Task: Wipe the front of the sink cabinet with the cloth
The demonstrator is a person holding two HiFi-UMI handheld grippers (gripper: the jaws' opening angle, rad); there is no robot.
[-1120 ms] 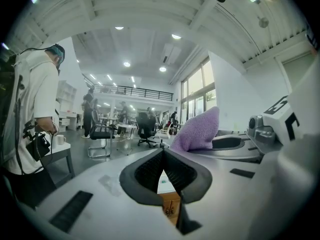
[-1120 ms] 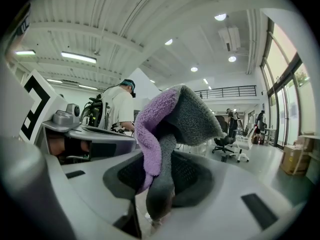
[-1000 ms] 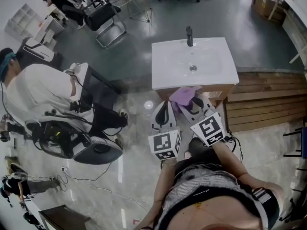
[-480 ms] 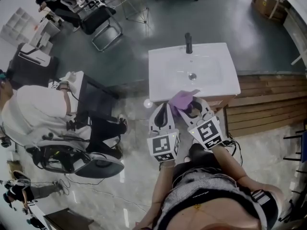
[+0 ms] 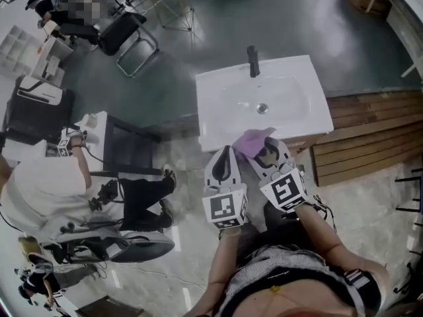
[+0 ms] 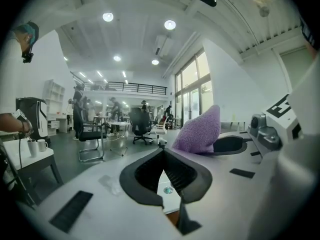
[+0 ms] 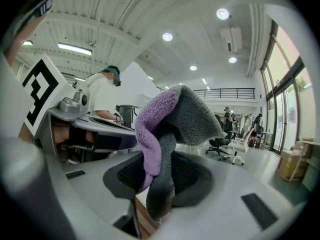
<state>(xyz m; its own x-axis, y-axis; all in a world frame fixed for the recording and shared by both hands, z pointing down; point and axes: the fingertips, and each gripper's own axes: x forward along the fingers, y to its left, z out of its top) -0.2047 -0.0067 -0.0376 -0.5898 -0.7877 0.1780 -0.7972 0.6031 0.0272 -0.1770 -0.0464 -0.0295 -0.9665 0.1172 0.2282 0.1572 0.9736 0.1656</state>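
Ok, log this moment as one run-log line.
right gripper: shut on purple cloth | left gripper: shut, empty | cloth position: at front edge of sink | wipe contact: cannot tell

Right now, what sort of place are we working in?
Probably an open-plan office or lab, not a bathroom: the sink cabinet stands freestanding among office chairs, with a mezzanine railing behind.

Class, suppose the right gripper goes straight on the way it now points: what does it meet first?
Probably the front rim of the white sink, or the cabinet face just under it. The right gripper, shut on the purple cloth, points there, so the cloth would touch first; depth is unclear.
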